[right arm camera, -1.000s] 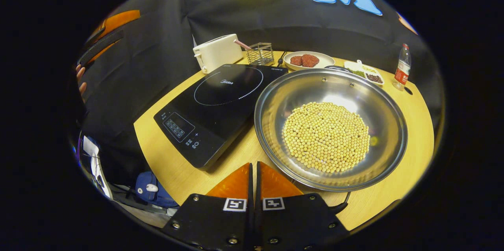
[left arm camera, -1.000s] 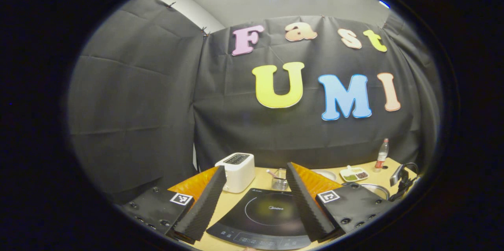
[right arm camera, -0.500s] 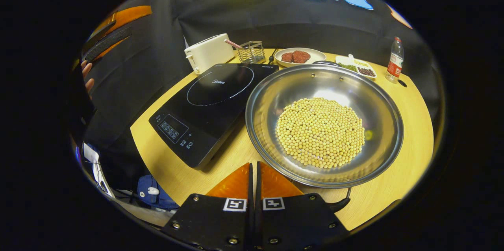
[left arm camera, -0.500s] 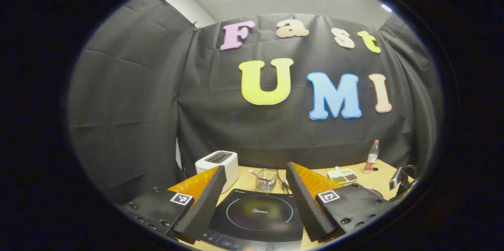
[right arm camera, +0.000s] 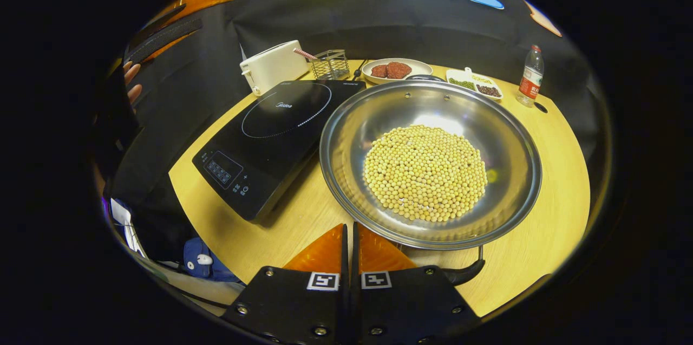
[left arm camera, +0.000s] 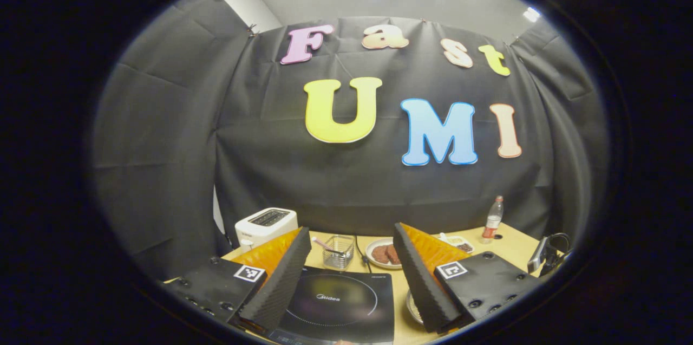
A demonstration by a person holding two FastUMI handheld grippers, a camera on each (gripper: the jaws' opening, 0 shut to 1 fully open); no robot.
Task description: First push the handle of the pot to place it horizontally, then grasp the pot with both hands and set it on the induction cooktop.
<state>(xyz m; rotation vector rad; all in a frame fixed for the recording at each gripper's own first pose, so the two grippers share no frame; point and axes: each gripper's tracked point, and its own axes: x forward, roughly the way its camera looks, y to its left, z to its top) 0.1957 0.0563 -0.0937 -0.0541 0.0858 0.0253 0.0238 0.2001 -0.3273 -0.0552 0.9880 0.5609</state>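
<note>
**Pot on bench beside cooktop; handle at near edge**

The wide, shallow stainless-steel pot (right arm camera: 430, 166) sits on the round light-wood bench (right arm camera: 547, 226), directly right of the flat black induction cooktop (right arm camera: 270, 139), their edges just beside each other. A round heap of pale yellow beans (right arm camera: 425, 171) lies in the pot's middle. The pot's dark handle (right arm camera: 465, 274) shows at its near rim, partly hidden behind the right hand-held gripper (right arm camera: 349, 242).

The right hand-held gripper is closed, its fingers together with only a thin slit between them and nothing held. It sits low at the near edge of the bench, just left of the handle; contact with the handle cannot be judged.

The left hand-held gripper (left arm camera: 352, 274) is spread wide with nothing between its fingers, raised above the cooktop's near-left side. In the right gripper view it appears at far left (right arm camera: 168, 31), with the fingers of the holding hand (right arm camera: 130, 82) below it.

Along the far side of the bench, left to right: a white toaster (right arm camera: 273, 66), a small wire basket (right arm camera: 330, 63), a white plate with two reddish-brown patties (right arm camera: 396, 70), a white divided dish of green and dark beans (right arm camera: 475, 84), and a clear plastic bottle with a red label (right arm camera: 529, 77).
</note>
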